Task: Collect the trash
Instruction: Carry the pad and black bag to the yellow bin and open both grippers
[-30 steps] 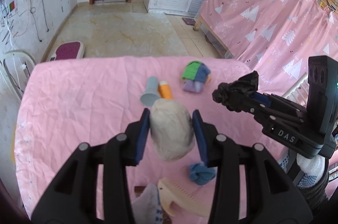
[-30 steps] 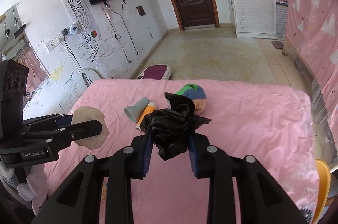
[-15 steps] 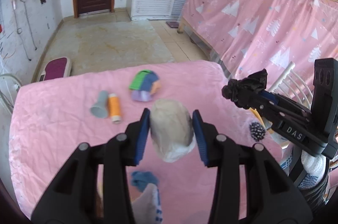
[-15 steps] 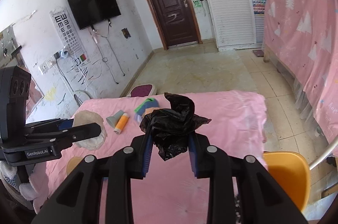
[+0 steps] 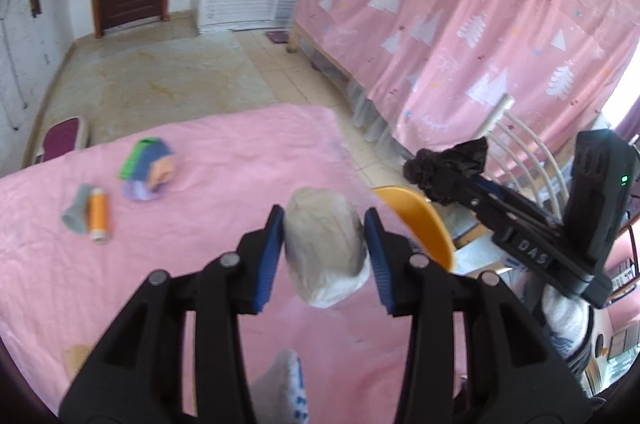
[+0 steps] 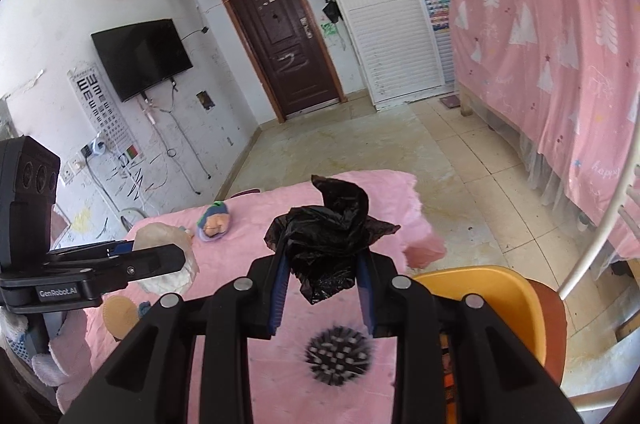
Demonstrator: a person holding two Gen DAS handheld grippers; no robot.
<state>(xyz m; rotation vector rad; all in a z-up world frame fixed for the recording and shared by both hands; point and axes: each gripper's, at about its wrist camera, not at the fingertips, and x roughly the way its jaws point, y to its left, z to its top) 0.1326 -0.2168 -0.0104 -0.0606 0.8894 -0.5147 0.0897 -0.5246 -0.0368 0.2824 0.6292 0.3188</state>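
right gripper (image 6: 322, 274) jaws clamp a crumpled black bag (image 6: 326, 242).

1. Both grippers have swung right, toward the table's right end, and lifted off the pink tablecloth (image 5: 224, 159).
2. Left gripper (image 5: 324, 224), with its crumpled white paper wad (image 5: 326, 244), was over the grey cone (image 5: 76, 214) and orange spool (image 5: 98, 214); those now sit well off to its left.
3. Right gripper (image 6: 323, 266), with the crumpled black plastic bag (image 6: 326, 244), is now past the table edge.
4. Orange plastic chair (image 6: 508, 300) and black spiky ball (image 6: 338, 356) have come into view.
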